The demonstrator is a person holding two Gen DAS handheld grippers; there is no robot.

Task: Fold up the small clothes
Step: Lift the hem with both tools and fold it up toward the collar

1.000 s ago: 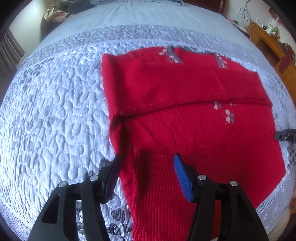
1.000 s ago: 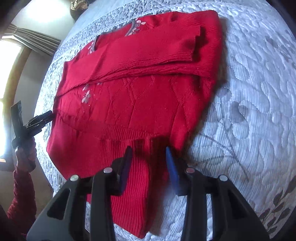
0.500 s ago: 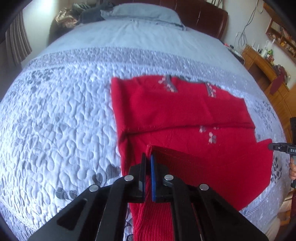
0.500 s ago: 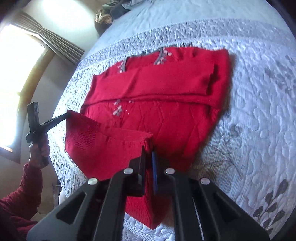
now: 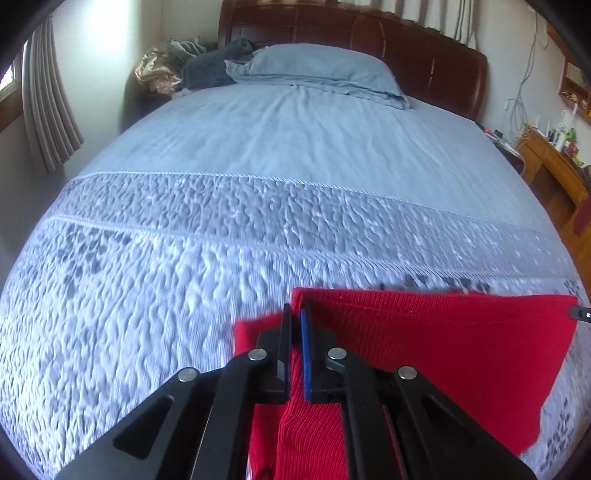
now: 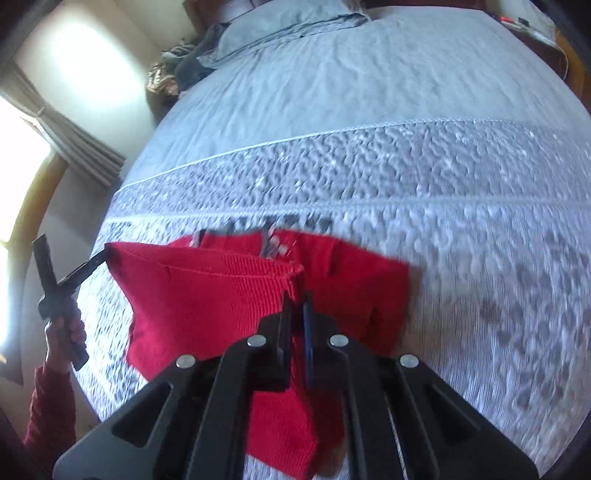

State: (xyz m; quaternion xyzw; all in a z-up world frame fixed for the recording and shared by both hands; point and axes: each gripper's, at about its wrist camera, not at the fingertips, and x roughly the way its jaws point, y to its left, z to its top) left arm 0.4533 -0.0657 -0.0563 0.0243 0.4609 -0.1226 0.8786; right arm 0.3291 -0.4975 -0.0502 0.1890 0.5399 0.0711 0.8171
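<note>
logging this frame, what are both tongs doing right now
Left tongs: shut on the hem corner of the red sweater, lifted off the bed.
Right tongs: shut on the sweater's other hem corner.

Your left wrist camera sits low and close behind its own fingers (image 5: 295,325), facing up the bed (image 5: 258,155) toward the headboard (image 5: 369,33) at 12 o'clock, with the pillow (image 5: 314,70) just below it. Your right wrist camera looks along its fingers (image 6: 297,310) too, but rolled, so the pillow (image 6: 280,26) lands near 11 o'clock. Both views share the quilted band, the red sweater (image 5: 443,350) (image 6: 207,295) close in, and each other's gripper at the frame edge, at 3 and 9 o'clock.
</note>
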